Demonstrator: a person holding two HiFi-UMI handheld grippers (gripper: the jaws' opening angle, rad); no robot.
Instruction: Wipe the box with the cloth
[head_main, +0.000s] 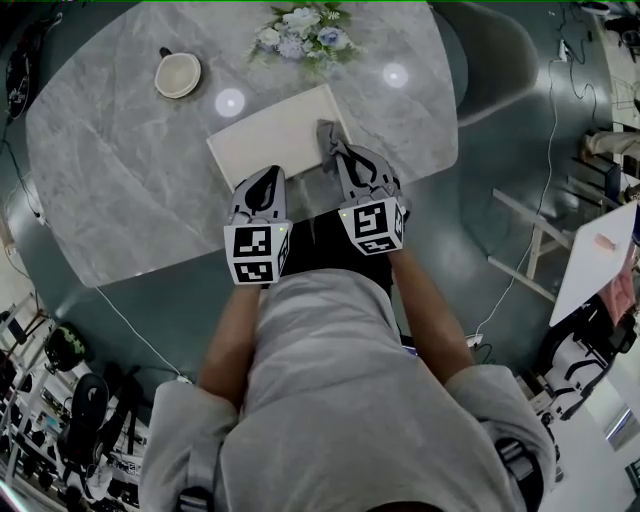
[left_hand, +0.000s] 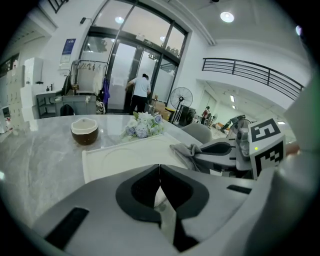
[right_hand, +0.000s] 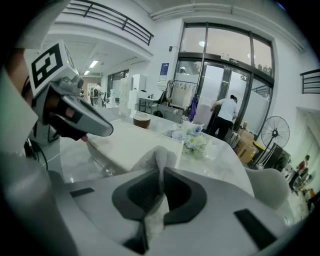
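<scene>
While the person stands at the near edge of the grey marble desk (head_main: 110, 170), both tools are up at the flat white box (head_main: 275, 135), which lies on the desk right in front of them, turned a bit so one corner points toward the flowers.

The right tongs (head_main: 338, 152) are clamped on the grey cloth (head_main: 327, 133). In the right gripper view you can see the fabric pinched between the two halves, with a bunched bit sticking out past the tips and more of it trailing back down the gap. The cloth sits on the box's right near corner, touching the top surface.

The left tongs (head_main: 268, 176) are closed, tips pressed together, and I can't see anything held between them. They're at the box's near edge, just beside the right tongs, with the tips about at the rim. I can't tell if they're actually touching it.

Other stuff on the desk: a round bowl (head_main: 178, 74) that's dark outside and pale inside, off to the far left and well apart from the box, and a small bouquet of white and blue flowers (head_main: 303, 32) just past the box's far corner.
</scene>
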